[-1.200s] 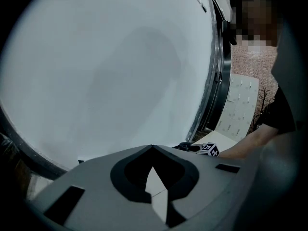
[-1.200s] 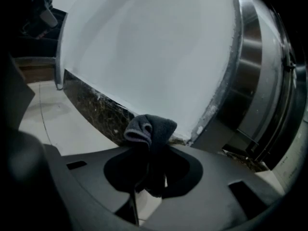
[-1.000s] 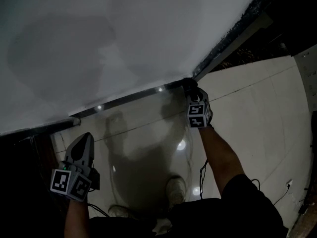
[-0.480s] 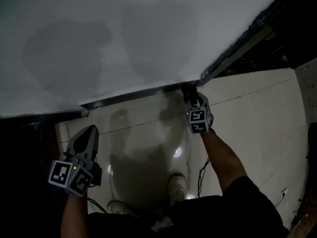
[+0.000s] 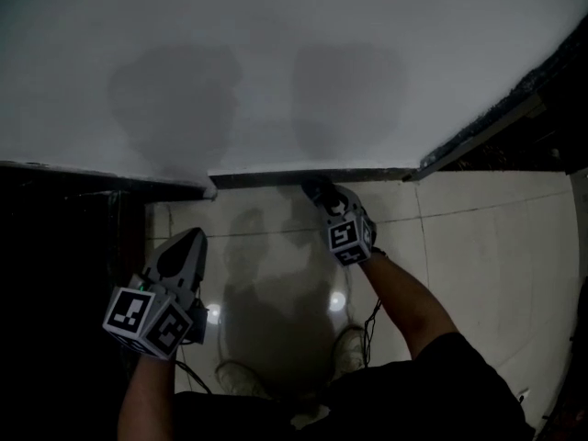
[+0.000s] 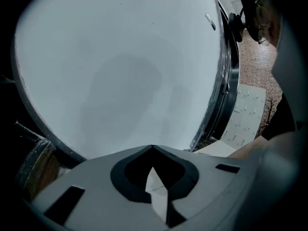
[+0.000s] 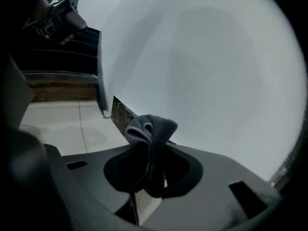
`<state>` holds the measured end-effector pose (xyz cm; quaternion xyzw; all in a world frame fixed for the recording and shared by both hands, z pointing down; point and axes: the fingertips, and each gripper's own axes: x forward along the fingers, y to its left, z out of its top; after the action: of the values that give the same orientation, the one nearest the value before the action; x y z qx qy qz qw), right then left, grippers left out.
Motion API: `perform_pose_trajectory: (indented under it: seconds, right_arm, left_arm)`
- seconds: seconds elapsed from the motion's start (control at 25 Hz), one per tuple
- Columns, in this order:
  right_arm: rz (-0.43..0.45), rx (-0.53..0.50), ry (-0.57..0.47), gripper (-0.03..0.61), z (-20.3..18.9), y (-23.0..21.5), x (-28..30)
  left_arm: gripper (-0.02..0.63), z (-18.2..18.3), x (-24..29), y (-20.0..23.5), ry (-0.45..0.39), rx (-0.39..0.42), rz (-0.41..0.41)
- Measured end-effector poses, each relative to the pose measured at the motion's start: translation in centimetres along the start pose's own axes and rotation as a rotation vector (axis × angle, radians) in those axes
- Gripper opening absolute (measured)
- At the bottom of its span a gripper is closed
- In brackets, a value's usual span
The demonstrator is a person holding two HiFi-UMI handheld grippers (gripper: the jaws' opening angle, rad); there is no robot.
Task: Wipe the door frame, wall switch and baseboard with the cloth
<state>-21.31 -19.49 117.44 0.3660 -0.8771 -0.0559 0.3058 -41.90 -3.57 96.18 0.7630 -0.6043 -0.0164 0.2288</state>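
Note:
A dark baseboard [image 5: 303, 177] runs along the foot of the white wall [image 5: 276, 53]. My right gripper [image 5: 320, 191] is shut on a grey cloth [image 5: 314, 186], and the cloth's bunched end is at the baseboard, left of the door frame [image 5: 487, 127]. In the right gripper view the cloth [image 7: 151, 125] sticks up out of the gripper [image 7: 150, 150], next to the baseboard [image 7: 121, 113]. My left gripper [image 5: 190, 241] hangs lower left over the floor, shut on nothing. Seen along the left gripper [image 6: 152, 149], the wall ends at the dark door frame [image 6: 227, 81].
The pale tiled floor [image 5: 478, 246] is glossy. The person's shoes [image 5: 349, 347] and a thin cable [image 5: 371, 324] are below the right arm. A dark opening [image 5: 64, 246] lies at the left past the wall's end. A small fitting [image 6: 210, 20] sits high on the wall.
My right gripper has slid left along the baseboard with the cloth, away from the corner at the door frame. The left gripper stays shut and low.

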Motion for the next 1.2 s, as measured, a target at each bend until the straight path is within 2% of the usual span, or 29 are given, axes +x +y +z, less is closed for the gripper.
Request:
perform_pose_trajectory:
  seconds: [0.2,0.28,0.36,0.48,0.68,0.8,0.92,1.08,1.2]
  right_arm:
    - [0.100,0.023,-0.034,0.086,4.1,7.3,2.8]
    - [0.147,-0.029,-0.055,0.086,6.2,10.1,3.7]
    - [0.182,-0.084,-0.071,0.086,7.9,12.6,4.8]
    - [0.219,-0.093,-0.071,0.086,9.6,15.6,6.5]
    - [0.268,-0.129,-0.061,0.086,11.1,19.5,9.1]
    - [0.271,-0.198,-0.046,0.086,10.9,20.5,10.2]
    - [0.256,-0.219,-0.051,0.086,10.9,20.4,10.7]
    - [0.178,-0.146,-0.035,0.086,10.5,18.1,11.2]
    - [0.146,-0.106,-0.023,0.086,10.0,16.4,10.9]
  left_arm:
    - [-0.008,-0.7,-1.9,2.1,0.031,0.004,0.047]
    - [-0.008,-0.8,-2.6,2.8,0.032,-0.001,0.069]
    - [-0.008,-0.4,-3.1,3.3,0.020,-0.045,0.095]
    - [-0.008,0.7,-3.6,3.1,-0.008,-0.098,0.095]
    - [-0.008,1.5,-5.2,3.2,-0.023,-0.080,0.094]
    - [-0.008,0.7,-6.2,4.5,-0.022,-0.138,0.118]
    - [-0.008,0.1,-7.0,5.3,-0.015,-0.157,0.137]
    - [-0.008,0.8,-7.3,5.5,-0.037,-0.164,0.141]
    - [-0.008,0.7,-6.7,4.6,-0.020,-0.145,0.121]
